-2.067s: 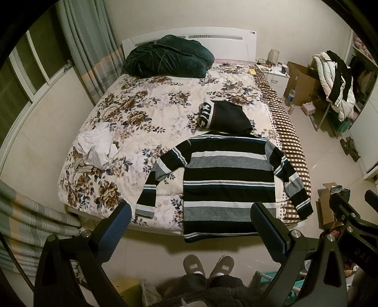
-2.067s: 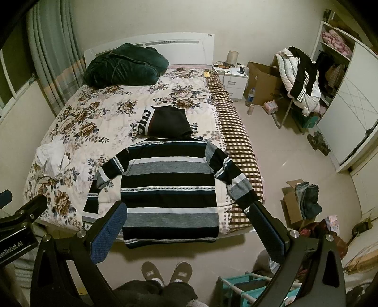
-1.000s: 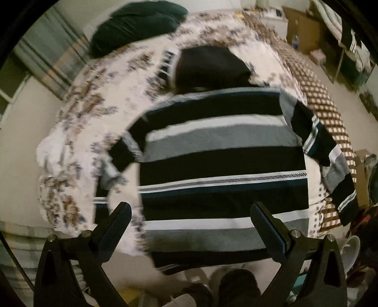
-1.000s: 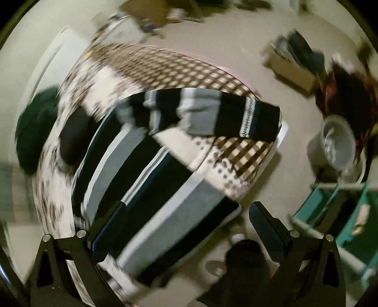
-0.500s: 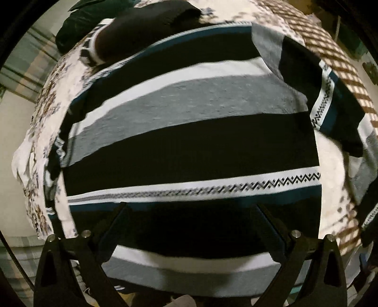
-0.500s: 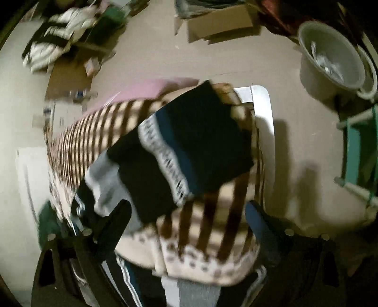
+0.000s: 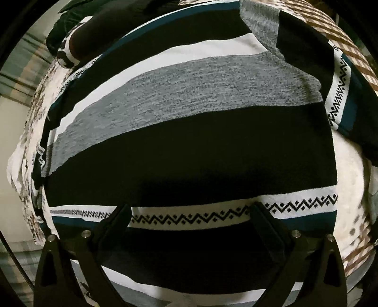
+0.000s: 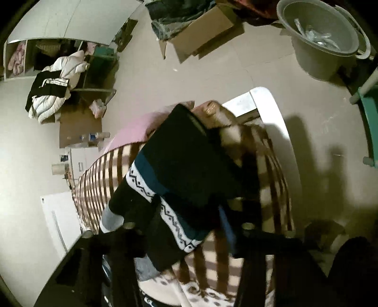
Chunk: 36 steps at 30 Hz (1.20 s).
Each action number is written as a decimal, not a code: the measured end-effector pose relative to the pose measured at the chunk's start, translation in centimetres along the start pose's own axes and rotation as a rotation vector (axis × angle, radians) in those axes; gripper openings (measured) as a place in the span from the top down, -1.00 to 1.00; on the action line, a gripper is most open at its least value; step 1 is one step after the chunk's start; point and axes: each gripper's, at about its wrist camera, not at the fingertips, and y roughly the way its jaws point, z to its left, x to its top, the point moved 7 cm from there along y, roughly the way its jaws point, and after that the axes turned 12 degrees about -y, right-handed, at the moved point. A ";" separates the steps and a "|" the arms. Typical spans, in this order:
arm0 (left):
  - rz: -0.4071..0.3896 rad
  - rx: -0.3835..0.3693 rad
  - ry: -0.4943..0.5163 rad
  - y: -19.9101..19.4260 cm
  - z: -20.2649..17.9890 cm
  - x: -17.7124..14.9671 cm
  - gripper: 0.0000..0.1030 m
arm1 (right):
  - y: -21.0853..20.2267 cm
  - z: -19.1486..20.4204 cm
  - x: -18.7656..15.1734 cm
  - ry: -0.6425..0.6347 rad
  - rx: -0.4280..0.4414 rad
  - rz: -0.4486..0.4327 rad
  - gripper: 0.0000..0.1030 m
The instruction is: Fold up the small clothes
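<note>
A black, grey and white striped hooded sweater lies flat on the bed, back up, and fills the left wrist view. My left gripper is open, its fingers spread low over the white zigzag band near the hem. In the right wrist view the sweater's right sleeve cuff lies on the brown checked blanket at the bed's corner. My right gripper is partly closed around the sleeve; the view is blurred and I cannot tell whether it pinches the cloth.
A white bed frame corner juts out beside the sleeve. On the floor stand a grey bucket, a cardboard box with clothes and a chair piled with jackets. A dark green duvet lies near the headboard.
Both grippers have dropped from a standing view down to the sweater. The left one moved close over the hem. The right one swung to the right sleeve cuff and narrowed around it.
</note>
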 end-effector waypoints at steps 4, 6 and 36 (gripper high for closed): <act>0.002 -0.024 -0.010 0.0 0.6 0.1 -1.00 | -1.4 1.3 1.0 -0.080 -0.027 -0.044 0.75; 0.009 -0.035 -0.021 0.0 1.2 0.2 -1.00 | -2.5 2.9 1.3 -0.146 -0.046 -0.064 0.77; 0.035 0.084 -0.602 5.7 37.0 3.6 -1.00 | 5.8 38.8 -60.3 -1.683 0.167 0.386 0.81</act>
